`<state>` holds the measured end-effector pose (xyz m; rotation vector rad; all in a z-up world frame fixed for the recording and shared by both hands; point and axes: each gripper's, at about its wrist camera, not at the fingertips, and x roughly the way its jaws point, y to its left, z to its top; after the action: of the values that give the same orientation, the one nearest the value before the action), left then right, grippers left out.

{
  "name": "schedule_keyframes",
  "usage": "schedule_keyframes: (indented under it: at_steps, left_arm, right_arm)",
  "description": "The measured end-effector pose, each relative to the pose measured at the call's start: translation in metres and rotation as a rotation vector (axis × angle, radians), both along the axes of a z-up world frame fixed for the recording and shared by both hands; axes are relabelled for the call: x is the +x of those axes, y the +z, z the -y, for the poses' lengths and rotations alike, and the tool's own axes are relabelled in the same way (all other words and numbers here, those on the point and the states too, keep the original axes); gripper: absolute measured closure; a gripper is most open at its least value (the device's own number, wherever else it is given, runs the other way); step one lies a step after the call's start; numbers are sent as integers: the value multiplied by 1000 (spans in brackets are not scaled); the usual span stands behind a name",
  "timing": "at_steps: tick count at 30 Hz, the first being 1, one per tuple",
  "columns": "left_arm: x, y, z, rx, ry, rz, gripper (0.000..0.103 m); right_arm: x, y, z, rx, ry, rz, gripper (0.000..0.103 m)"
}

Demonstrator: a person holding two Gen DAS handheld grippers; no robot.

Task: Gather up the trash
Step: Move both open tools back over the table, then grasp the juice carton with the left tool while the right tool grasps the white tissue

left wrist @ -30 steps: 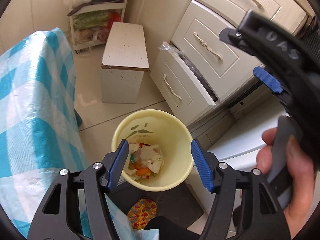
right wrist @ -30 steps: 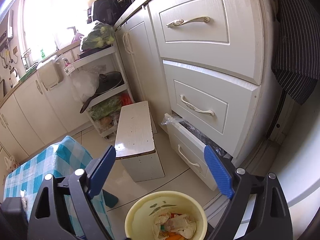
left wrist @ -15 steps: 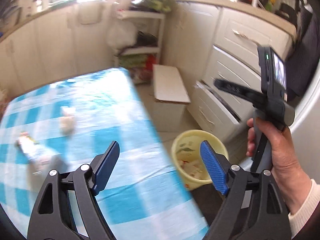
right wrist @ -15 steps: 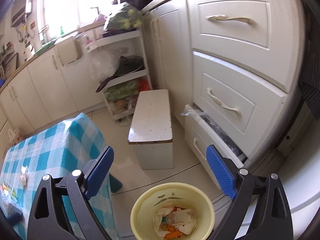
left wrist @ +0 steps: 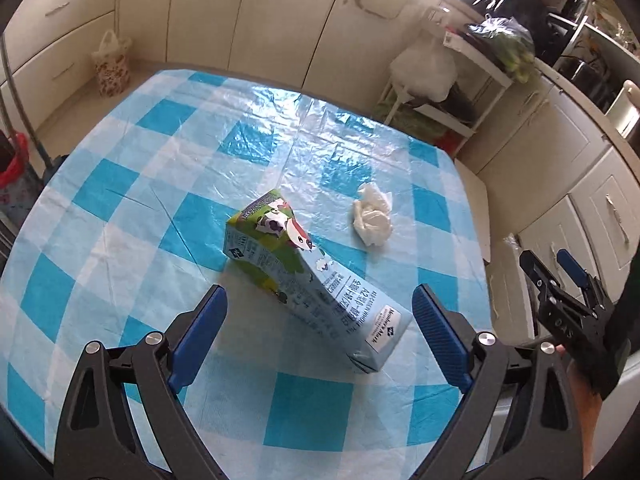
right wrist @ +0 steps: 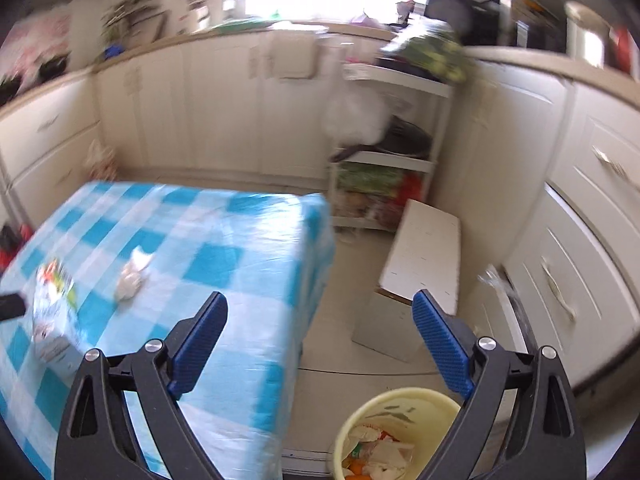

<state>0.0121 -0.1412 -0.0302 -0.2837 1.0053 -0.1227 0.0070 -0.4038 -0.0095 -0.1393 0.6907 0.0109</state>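
Counted: one milk carton (left wrist: 316, 280) and one crumpled tissue (left wrist: 372, 220) at frame centre; one yellow bin (right wrist: 396, 432), lower right.

Left wrist view: close above table (left wrist: 120, 184), looking down. Right wrist view: farther back, toward floor; shares table (right wrist: 224, 240), milk carton (left wrist: 312, 280).
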Motion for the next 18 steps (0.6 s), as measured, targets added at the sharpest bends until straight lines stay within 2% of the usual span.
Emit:
schedule_keyframes:
  at_steps: [6, 12, 15, 17, 18]
  left_arm:
    - [22, -31, 13, 93, -6, -79, 13]
    - [28, -43, 17, 180, -147, -77, 15]
    - [25, -41, 5, 198, -241, -48, 33]
    - [24, -38, -8, 203, -276, -43, 54]
    - [23, -37, -17, 207, -279, -45, 57]
  right_arm:
    - [13, -10, -27, -21, 76, -48, 13]
    - [27, -17, -32, 31, 72, -105, 13]
    - [38, -17, -36, 115, 78, -120, 13]
    - [46, -17, -44, 170, 94, -126, 13]
    - [51, -17, -52, 191, 113, -131, 13]
